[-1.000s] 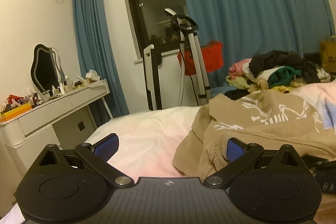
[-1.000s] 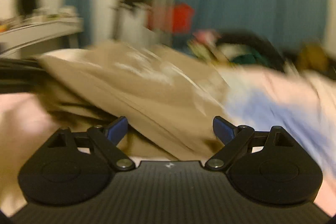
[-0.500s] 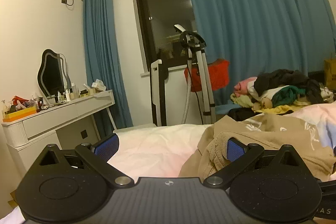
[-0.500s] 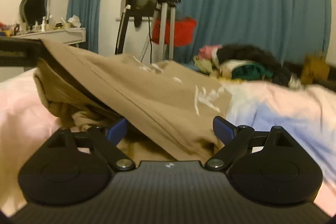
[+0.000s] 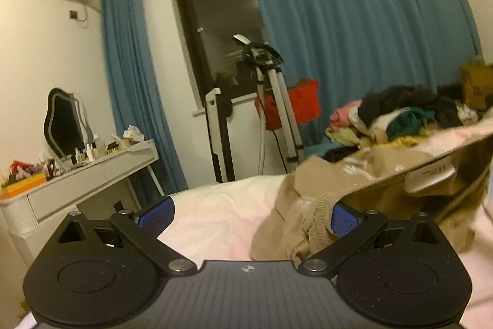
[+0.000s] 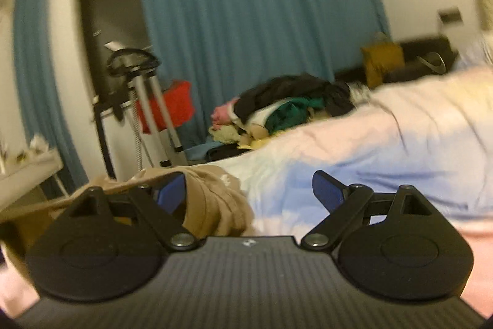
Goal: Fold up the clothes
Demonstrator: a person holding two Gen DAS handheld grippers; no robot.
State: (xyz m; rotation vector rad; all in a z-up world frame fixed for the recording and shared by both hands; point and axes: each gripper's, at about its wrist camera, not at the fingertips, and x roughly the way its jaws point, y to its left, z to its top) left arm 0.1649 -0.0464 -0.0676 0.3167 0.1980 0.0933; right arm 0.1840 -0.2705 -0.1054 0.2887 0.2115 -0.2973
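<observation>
A tan sweatshirt (image 5: 308, 224) with a white print lies bunched on the bed (image 5: 222, 215). In the left wrist view part of it is lifted and stretched out to the right, with its inner label showing. My left gripper (image 5: 248, 215) is open, and the ribbed tan hem drapes over its right finger (image 5: 345, 219). In the right wrist view the sweatshirt (image 6: 215, 202) lies bunched against my left finger (image 6: 171, 193). My right gripper (image 6: 249, 193) is open over the pale sheet (image 6: 354, 150).
A pile of mixed clothes (image 5: 397, 116) lies at the far side of the bed, also in the right wrist view (image 6: 283, 110). A white dressing table (image 5: 80, 174) with a mirror stands at left. A garment steamer stand (image 5: 268, 100) and blue curtains are behind.
The right gripper has swung right, off the sweatshirt, and now faces the bare sheet. In the left view the sweatshirt's right part has lifted, with the label now showing.
</observation>
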